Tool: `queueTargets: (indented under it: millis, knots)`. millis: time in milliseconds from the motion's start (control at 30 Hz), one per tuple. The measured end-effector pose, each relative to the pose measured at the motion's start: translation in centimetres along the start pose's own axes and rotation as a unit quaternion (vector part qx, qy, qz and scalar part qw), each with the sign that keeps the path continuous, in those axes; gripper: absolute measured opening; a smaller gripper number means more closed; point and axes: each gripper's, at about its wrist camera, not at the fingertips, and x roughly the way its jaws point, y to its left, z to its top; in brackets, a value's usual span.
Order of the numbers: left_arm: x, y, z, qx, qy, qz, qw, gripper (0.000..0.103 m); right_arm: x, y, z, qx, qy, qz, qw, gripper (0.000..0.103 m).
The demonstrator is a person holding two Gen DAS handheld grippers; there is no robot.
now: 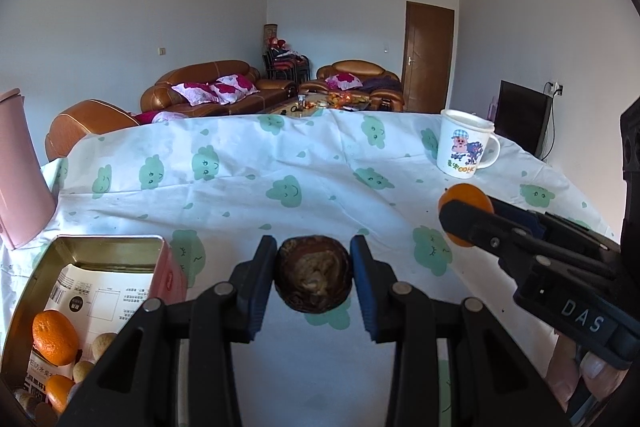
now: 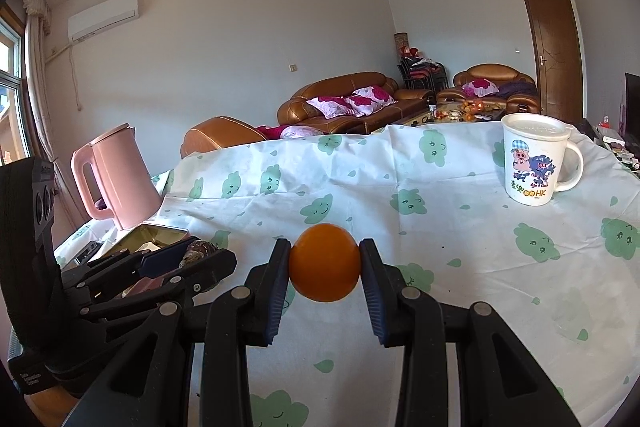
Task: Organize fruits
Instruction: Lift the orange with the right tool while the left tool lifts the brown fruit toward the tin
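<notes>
My left gripper (image 1: 314,273) is shut on a dark brown, wrinkled fruit (image 1: 314,275) and holds it above the tablecloth. My right gripper (image 2: 325,263) is shut on an orange (image 2: 325,262), also held above the cloth. In the left wrist view the right gripper (image 1: 466,217) with its orange (image 1: 464,197) is to the right. In the right wrist view the left gripper (image 2: 196,259) with the brown fruit (image 2: 199,250) is at the left. An open gold tin (image 1: 80,251) at lower left holds oranges (image 1: 54,337) and small pale fruits (image 1: 105,345).
A white cartoon mug (image 2: 534,163) stands at the far right of the table (image 2: 440,227), which is covered with a cloud-print cloth. A pink kettle (image 2: 116,175) stands at the far left behind the tin (image 2: 160,233). Sofas lie beyond the table's far edge.
</notes>
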Motion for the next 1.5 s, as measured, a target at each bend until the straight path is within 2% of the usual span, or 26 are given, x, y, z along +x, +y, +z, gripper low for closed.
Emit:
queueTargets:
  millis: [767, 1100, 1500]
  knots:
    - [-2.1, -0.3, -0.2, 0.005, -0.054, 0.021, 0.9983, 0.039, -2.1, 1.3, -0.2, -0.037, -0.053, -0.003, 0.998, 0.037]
    - [-3.6, -0.6, -0.6, 0.012, -0.091, 0.035, 0.9951, 0.039, -3.0, 1.4, -0.4, -0.038, -0.075, -0.005, 0.996, 0.037]
    - [-4.8, -0.7, -0.9, 0.013, -0.118, 0.049, 0.9918, 0.039, -4.1, 2.7, -0.5, -0.069, -0.103, -0.013, 0.992, 0.037]
